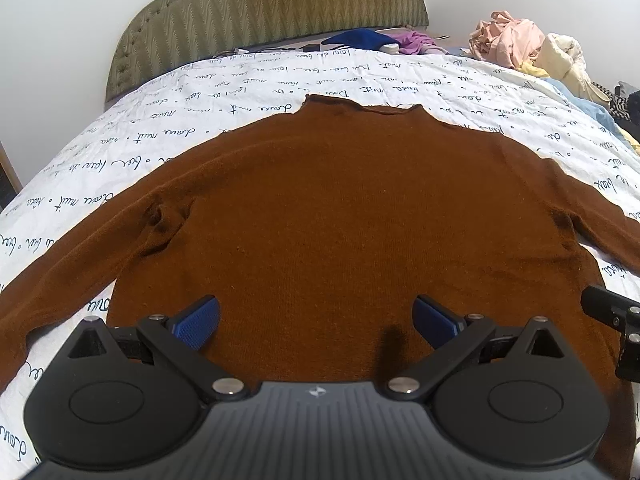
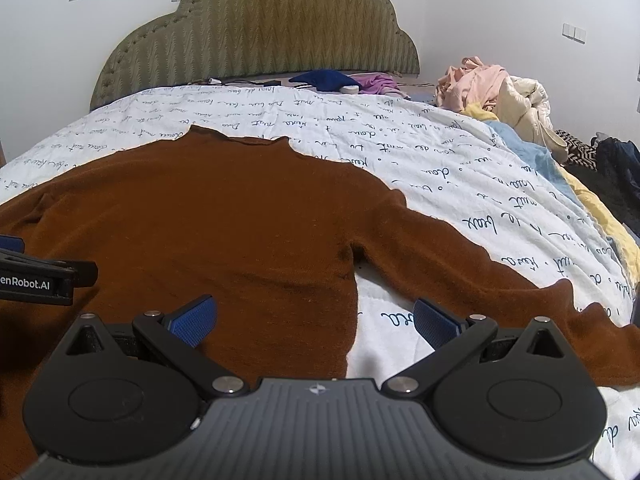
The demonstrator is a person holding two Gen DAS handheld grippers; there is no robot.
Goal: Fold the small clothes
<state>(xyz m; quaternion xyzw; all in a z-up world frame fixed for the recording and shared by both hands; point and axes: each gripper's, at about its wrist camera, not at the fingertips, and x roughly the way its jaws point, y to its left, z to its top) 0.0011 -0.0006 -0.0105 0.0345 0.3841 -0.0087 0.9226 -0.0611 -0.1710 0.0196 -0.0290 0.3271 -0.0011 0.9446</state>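
We have the brown sweater [image 1: 340, 208] laid flat on the bed [image 1: 248, 80], collar toward the headboard [image 1: 256, 12], both sleeves stretched out to the sides and the hem nearest us. As far as we can judge, no fold has been made yet: the body shows as one smooth layer and neither sleeve lies across it, so spreading looks finished and all the folding is left. Our left gripper [image 1: 316, 320] hangs over the lower middle of the body with its jaws wide apart and nothing between them; whether the pads brush the knit we cannot tell. Our right gripper [image 2: 314, 320] is likewise spread and empty, poised over the sweater's right side edge, one pad above brown cloth and the other above the printed sheet in the gap below the right sleeve [image 2: 500, 272]. Each gripper shows at the edge of the other's view, so they sit near each other. We would expect the sleeves to come in over the body first, then the body to be doubled from hem to collar. A heap of clothes [image 2: 492, 88] waits at the far right of the bed, and more pieces lie by the headboard, so further garments probably remain after this one.
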